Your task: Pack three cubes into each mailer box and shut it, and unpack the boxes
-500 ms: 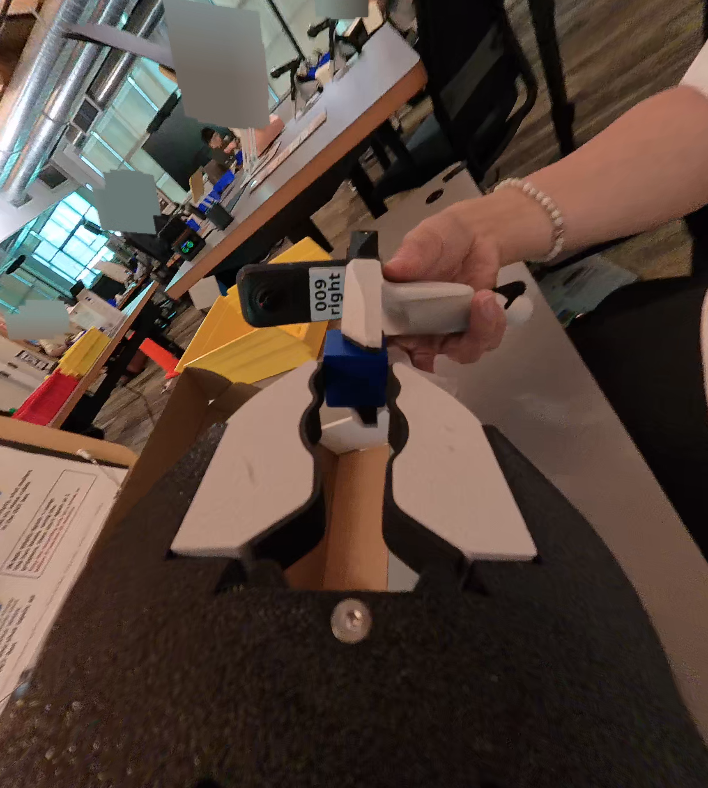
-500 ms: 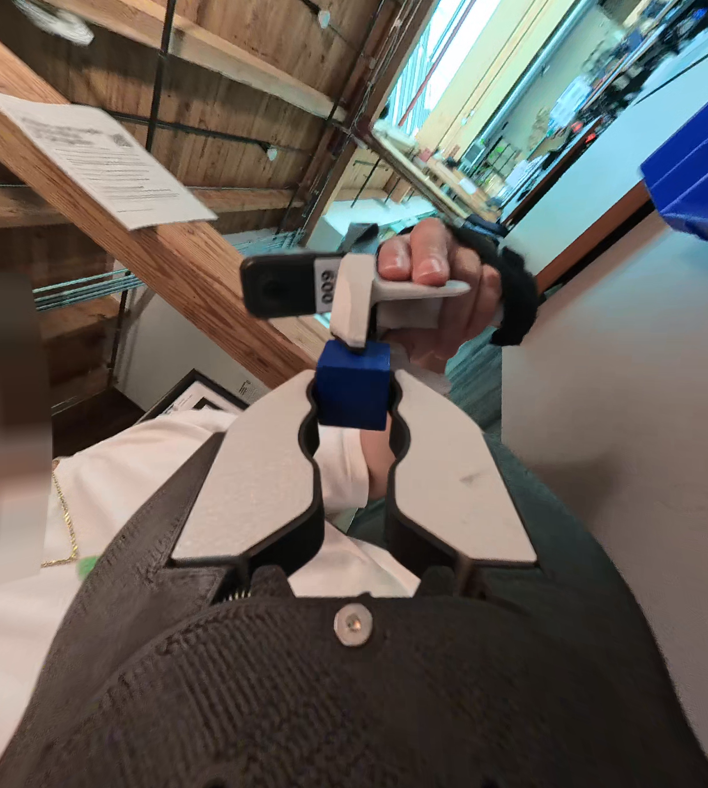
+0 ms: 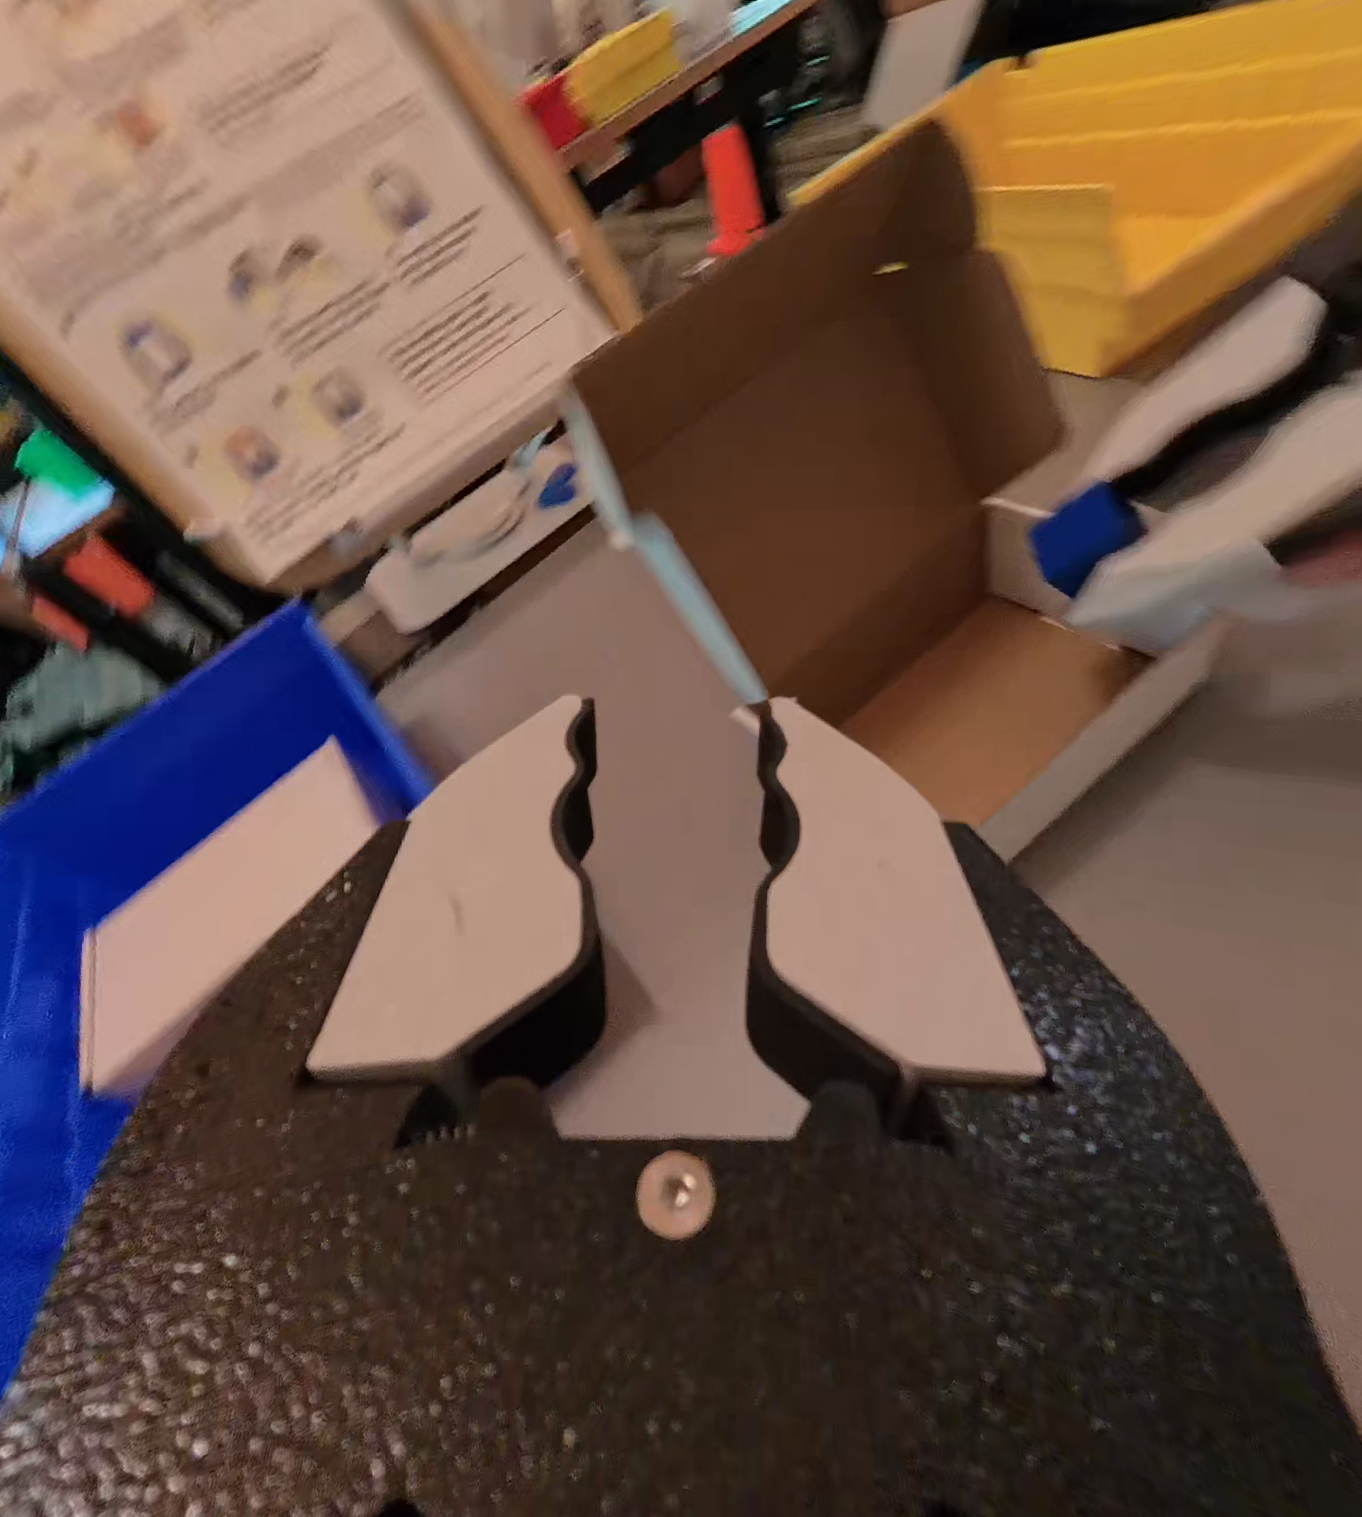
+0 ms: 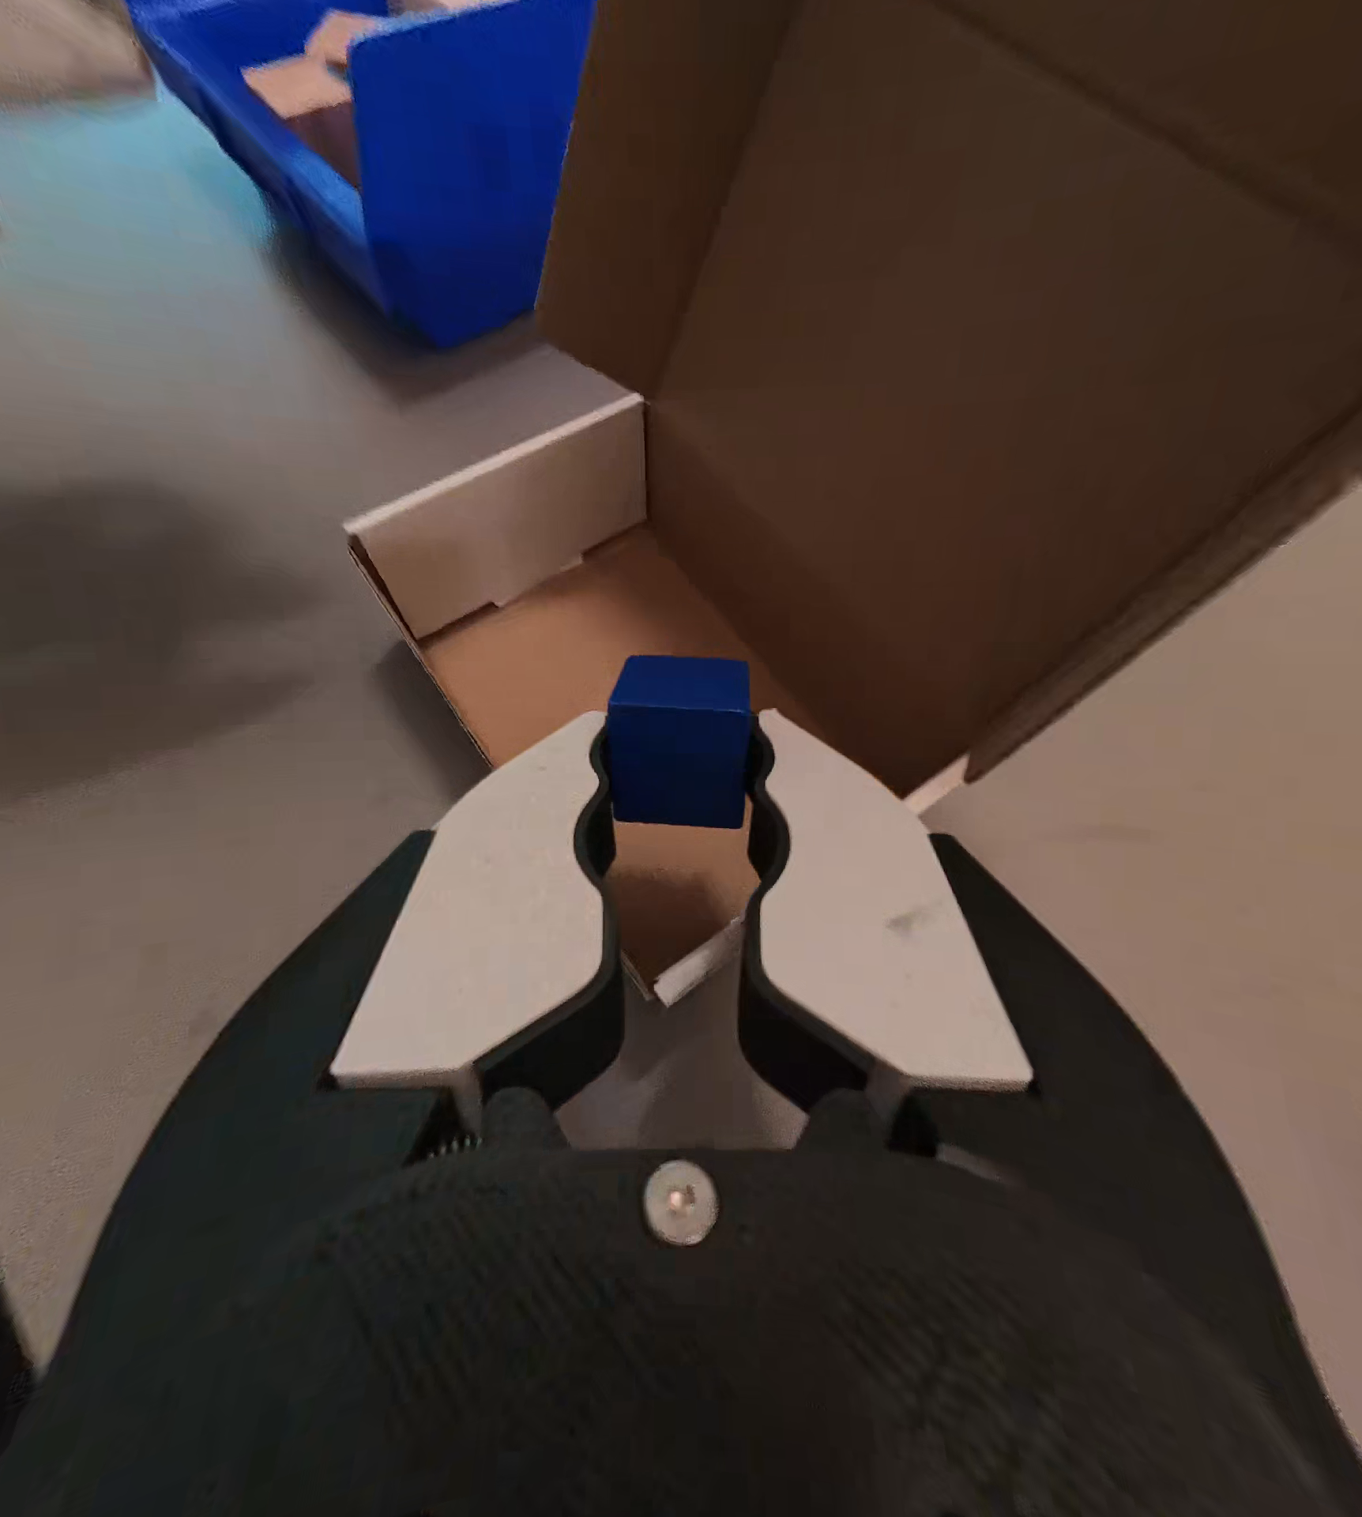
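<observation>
We have the right gripper closed on a blue cube, pinched at the very fingertips with most of the cube standing proud of them. The left gripper is parted by a moderate gap and holds nothing; only grey table shows between its fingers.

The mailer box sits open on the table, lid standing up behind the tray. From the right wrist view the tray floor lies directly beyond the cube at 12 o'clock, the raised lid filling 1 to 2 o'clock and the white side wall at 10 o'clock. The near corner of the box shows between the finger bases, so we judge the cube to be above the tray and inside its walls. No other cube is visible on the part of the floor we can see.

From the left wrist view the same box lies at 1 o'clock, with the right gripper and cube at 2 o'clock over its far edge. That view is blurred. A blue bin sits at 9 o'clock, a yellow bin at 1 o'clock behind the lid.

Judgement: the right gripper is the only one placed to act. The coming move is a short descent straight ahead, then release onto the tray floor. Risk: the shallow fingertip hold could let the cube twist.
</observation>
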Motion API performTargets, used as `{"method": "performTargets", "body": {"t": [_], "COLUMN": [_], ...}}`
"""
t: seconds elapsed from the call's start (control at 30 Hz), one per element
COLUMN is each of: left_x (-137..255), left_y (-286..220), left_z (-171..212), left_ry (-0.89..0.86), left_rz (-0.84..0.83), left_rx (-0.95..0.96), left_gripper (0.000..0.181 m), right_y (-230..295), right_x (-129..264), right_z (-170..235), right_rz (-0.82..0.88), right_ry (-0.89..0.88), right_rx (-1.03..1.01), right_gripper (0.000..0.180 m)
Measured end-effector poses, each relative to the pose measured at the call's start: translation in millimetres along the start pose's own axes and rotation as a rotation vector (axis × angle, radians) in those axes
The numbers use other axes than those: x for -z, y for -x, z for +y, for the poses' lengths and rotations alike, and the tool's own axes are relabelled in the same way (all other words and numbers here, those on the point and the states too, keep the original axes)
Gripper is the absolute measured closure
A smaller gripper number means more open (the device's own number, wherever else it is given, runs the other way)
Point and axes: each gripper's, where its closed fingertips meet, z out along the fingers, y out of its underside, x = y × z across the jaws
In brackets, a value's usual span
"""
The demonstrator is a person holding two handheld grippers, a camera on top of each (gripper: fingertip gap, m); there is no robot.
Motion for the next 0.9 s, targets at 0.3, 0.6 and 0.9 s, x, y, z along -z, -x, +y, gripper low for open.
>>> {"method": "performTargets", "body": {"t": [0.3, 0.6, 0.9], "left_x": [42.4, 32.3, 15.4], "left_y": [121.8, 174.7, 163.3], "left_z": [85.4, 151.2, 196.8], "left_ry": [0.553, 0.934, 1.227], "left_rz": [-0.14, -0.14, -0.135], "left_rx": [0.366, 0.747, 0.707], "left_gripper": [0.122, 0.107, 0.113], "right_y": [4.4, 16.4, 23.3], "right_x": [-11.1, -2.2, 3.3], "right_z": [10.0, 5.1, 4.5], "right_rz": [0.059, -0.003, -0.051], "right_ry": [0.043, 0.055, 0.043], "right_rx": [0.103, 0.159, 0.181], "right_gripper": [0.135, 0.114, 0.103]}}
